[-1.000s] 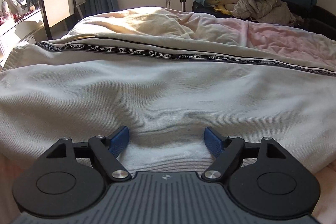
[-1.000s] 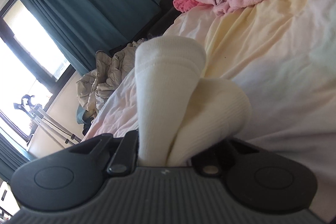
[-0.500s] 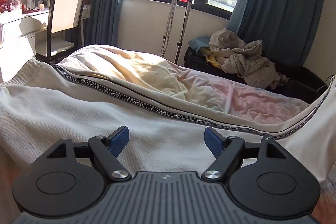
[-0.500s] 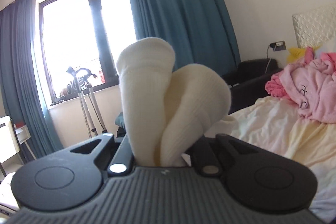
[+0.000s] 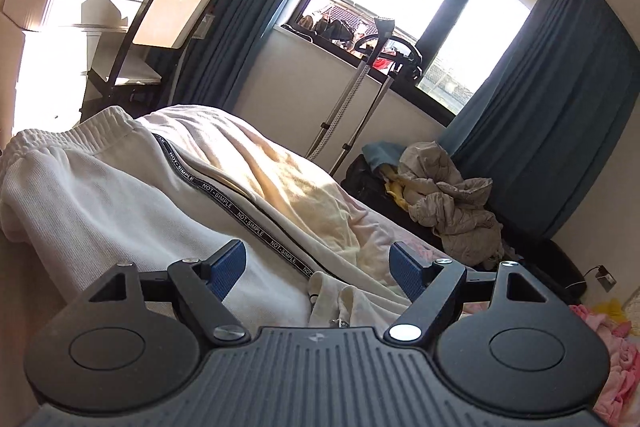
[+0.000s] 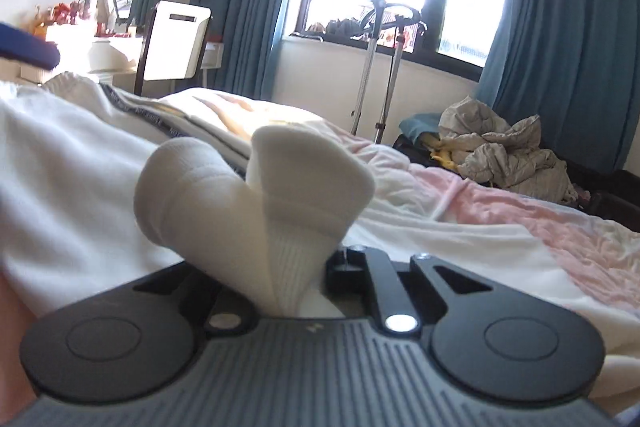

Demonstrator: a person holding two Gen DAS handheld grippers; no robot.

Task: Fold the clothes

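Observation:
Cream jogging trousers point(image 5: 104, 195) with a black NOT-SIMPLE side stripe lie across the bed, waistband point(image 5: 76, 135) at the far left. My right gripper point(image 6: 296, 267) is shut on two white ribbed fabric ends point(image 6: 256, 187), apparently the trouser cuffs, which bulge out in front of it and hide its fingers. It holds them low over the trousers point(image 6: 60, 187). The same white ends point(image 5: 336, 303) show at the bottom of the left wrist view. My left gripper point(image 5: 316, 263) hovers open above the trousers with nothing between its blue pads. One blue pad point(image 6: 24, 49) shows blurred at the right view's upper left.
The bed has a rumpled cream and pink sheet point(image 5: 304, 195). Beyond its foot are a dark seat with a grey clothes pile point(image 5: 452, 203), a metal stand point(image 5: 360, 99) by the window, a chair point(image 5: 172, 15) and a white dresser point(image 5: 60, 11). Pink clothing point(image 5: 616, 359) lies at the right.
My right gripper swung from facing the pink clothes to the window, carrying the white ends over the trousers. My left gripper rose and rolled, staying open.

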